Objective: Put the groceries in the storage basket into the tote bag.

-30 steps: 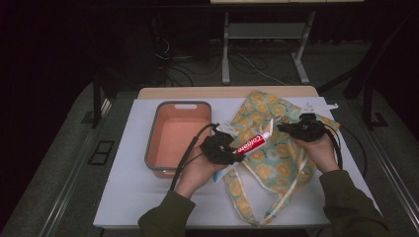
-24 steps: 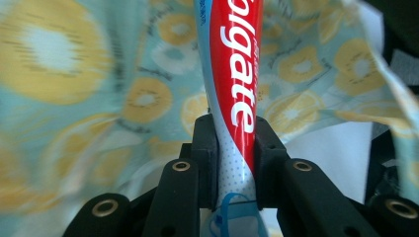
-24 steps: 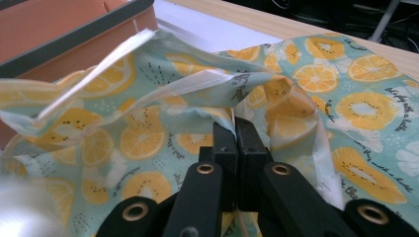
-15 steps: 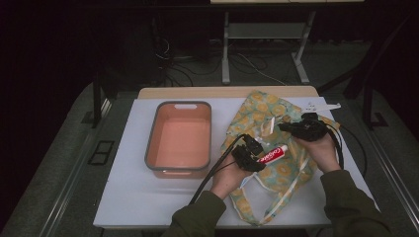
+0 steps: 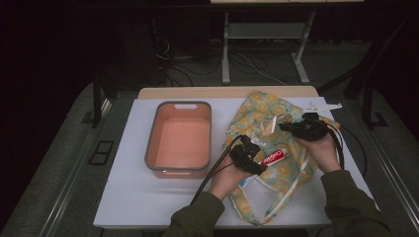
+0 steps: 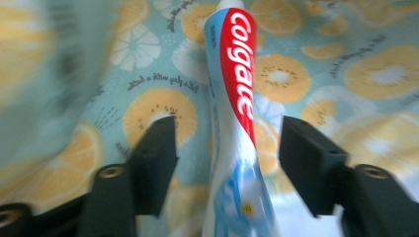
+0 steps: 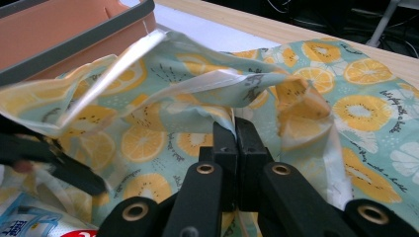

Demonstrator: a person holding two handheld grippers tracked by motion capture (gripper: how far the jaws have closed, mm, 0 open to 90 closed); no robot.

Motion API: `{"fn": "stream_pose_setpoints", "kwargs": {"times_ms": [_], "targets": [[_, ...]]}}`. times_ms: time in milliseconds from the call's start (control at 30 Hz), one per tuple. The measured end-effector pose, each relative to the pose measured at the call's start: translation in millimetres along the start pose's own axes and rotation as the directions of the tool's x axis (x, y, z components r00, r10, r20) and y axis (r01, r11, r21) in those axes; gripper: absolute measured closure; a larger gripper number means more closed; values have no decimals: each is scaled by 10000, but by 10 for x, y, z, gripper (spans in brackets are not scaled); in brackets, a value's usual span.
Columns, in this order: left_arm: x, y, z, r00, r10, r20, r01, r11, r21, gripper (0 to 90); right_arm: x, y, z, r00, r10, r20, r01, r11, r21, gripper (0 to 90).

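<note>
A Colgate toothpaste tube (image 5: pixel 273 157) (image 6: pixel 236 98) lies on a fabric bag (image 5: pixel 281 111) printed with orange slices. My left gripper (image 5: pixel 257 160) (image 6: pixel 227 133) is open, its jaws standing on either side of the tube with a gap on each side. My right gripper (image 5: pixel 296 129) (image 7: pixel 236 136) is shut on a fold of the bag's edge (image 7: pixel 222 84) and holds it lifted off the table. In the right gripper view, the left gripper (image 7: pixel 49 158) and the tube's tail (image 7: pixel 34 219) show at the lower left.
A salmon-coloured bin with a grey rim (image 5: pixel 148 143) (image 7: pixel 74 42) stands left of the bag on the white table top (image 5: pixel 123 197). The bag's straps (image 5: pixel 291 185) trail toward the front edge. Cables run from both grippers.
The left hand carried the tube to the right and toward the person, onto the bag's near part. Its jaws now stand apart around the tube. The right gripper stayed put.
</note>
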State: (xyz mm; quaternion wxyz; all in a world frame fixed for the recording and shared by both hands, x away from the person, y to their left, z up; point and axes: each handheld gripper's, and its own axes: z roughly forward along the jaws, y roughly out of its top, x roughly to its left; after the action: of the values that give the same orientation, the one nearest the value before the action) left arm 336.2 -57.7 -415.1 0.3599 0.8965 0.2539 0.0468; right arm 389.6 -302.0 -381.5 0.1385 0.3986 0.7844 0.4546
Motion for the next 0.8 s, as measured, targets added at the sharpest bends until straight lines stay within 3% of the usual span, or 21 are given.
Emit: {"fn": "stream_pose_setpoints", "kwargs": {"times_ms": [133, 267, 400, 533, 800], "targets": [[-61, -138, -199, 9999, 143, -29, -144, 9994, -313, 321, 6, 0, 5, 10000, -25, 14, 25, 10000, 24, 890], [-111, -311, -291, 9999, 144, 95, -141, 9995, -276, 298, 11, -2, 11, 10000, -44, 23, 44, 10000, 55, 890], [-146, -422, -262, 9997, 187, 170, -186, 9998, -59, 280, 13, -6, 19, 10000, -50, 40, 49, 9999, 100, 890], [-134, -445, -168, 10000, 28, -87, -28, 10000, 29, 281, 10, -11, 21, 10000, -57, 61, 56, 9999, 106, 890], [-85, -457, -82, 9994, -293, -177, 296, 9994, 185, 435, 3, -13, 15, 10000, -47, 60, 47, 9999, 95, 890]]}}
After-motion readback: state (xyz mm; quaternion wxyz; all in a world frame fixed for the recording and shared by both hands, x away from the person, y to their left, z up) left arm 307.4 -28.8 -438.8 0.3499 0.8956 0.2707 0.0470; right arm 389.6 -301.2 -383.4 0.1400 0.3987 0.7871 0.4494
